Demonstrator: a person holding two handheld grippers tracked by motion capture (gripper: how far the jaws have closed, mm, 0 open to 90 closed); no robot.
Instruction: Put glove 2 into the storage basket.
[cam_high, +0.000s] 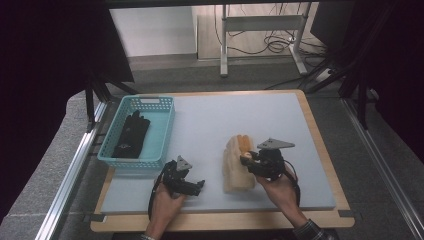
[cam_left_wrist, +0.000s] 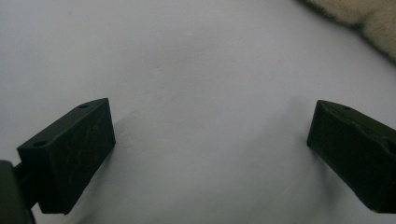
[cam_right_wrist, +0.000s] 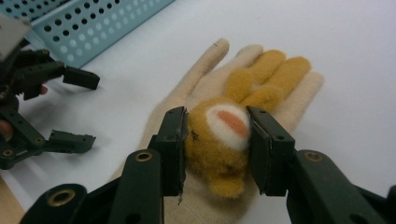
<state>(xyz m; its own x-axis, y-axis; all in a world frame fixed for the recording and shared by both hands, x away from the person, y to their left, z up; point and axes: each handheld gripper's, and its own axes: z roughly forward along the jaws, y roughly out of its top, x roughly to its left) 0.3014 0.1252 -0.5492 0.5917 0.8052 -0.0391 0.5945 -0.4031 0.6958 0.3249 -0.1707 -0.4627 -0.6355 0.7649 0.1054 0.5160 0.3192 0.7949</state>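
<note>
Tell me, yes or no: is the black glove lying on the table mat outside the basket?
No. The black fabric glove lies inside the teal perforated plastic basket at the mat's left side.

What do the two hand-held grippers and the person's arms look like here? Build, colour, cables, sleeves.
Both are black two-jaw units. The left hand-held gripper has blocky black fingertips with small screw holes, a small grey three-cornered plate on top and a black cable trailing back. The right hand-held gripper has linkage arms with brass-coloured pivot rings and a larger grey plate. A dark checked sleeve cuff shows on the right arm.
</note>
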